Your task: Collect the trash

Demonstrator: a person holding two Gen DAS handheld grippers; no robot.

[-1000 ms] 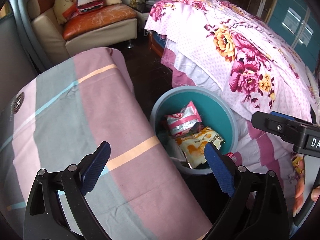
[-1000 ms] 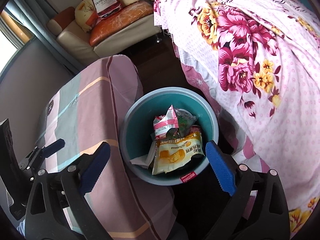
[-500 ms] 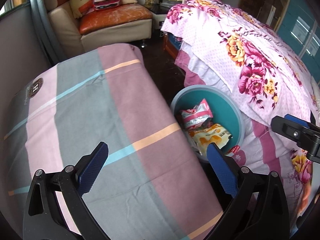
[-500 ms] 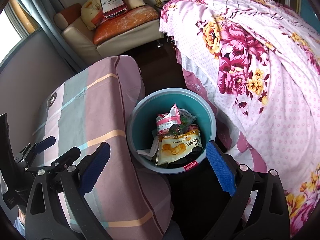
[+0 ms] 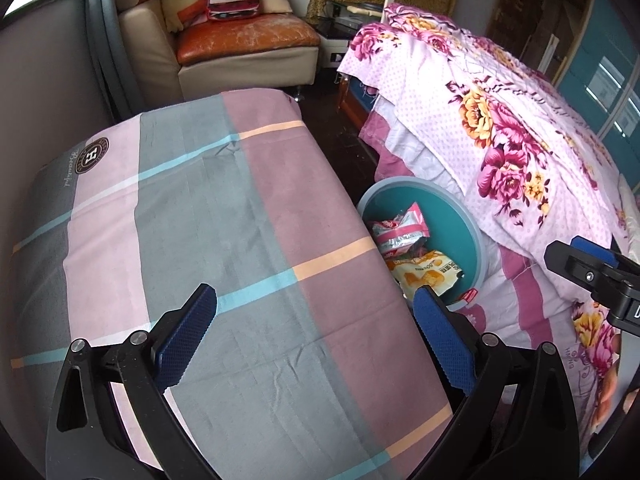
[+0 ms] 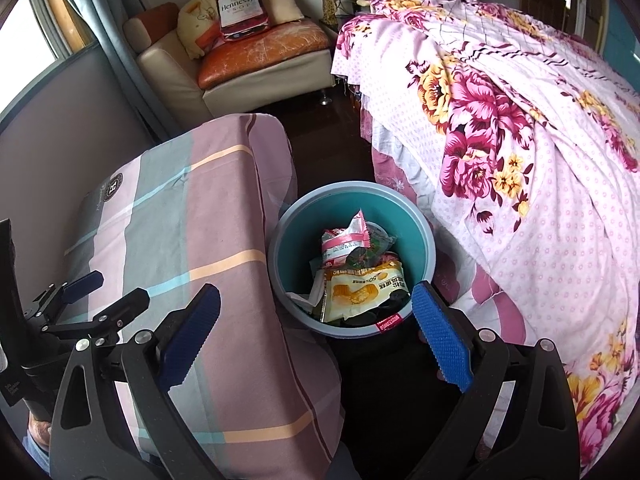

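Note:
A teal bin (image 6: 416, 236) with a grey rim stands on the dark floor between a cloth-covered table and a bed; it also shows in the left wrist view (image 5: 452, 216). Inside lie a yellow snack packet (image 6: 360, 290), a pink and white wrapper (image 6: 344, 240) and other wrappers. My right gripper (image 6: 316, 336) is open and empty above the bin's near rim. My left gripper (image 5: 316, 338) is open and empty over the striped tablecloth (image 5: 200, 220), left of the bin. The left gripper shows in the right wrist view (image 6: 100, 300).
A bed with a pink floral cover (image 6: 520, 120) runs along the right. A beige armchair (image 6: 240, 60) with an orange cushion and a bottle-shaped pillow (image 6: 238, 4) stands at the back. The grey wall (image 5: 44, 80) borders the table on the left.
Both grippers have pulled back and up from the bin. The left gripper has shifted left over the tablecloth. Both stay open and empty.

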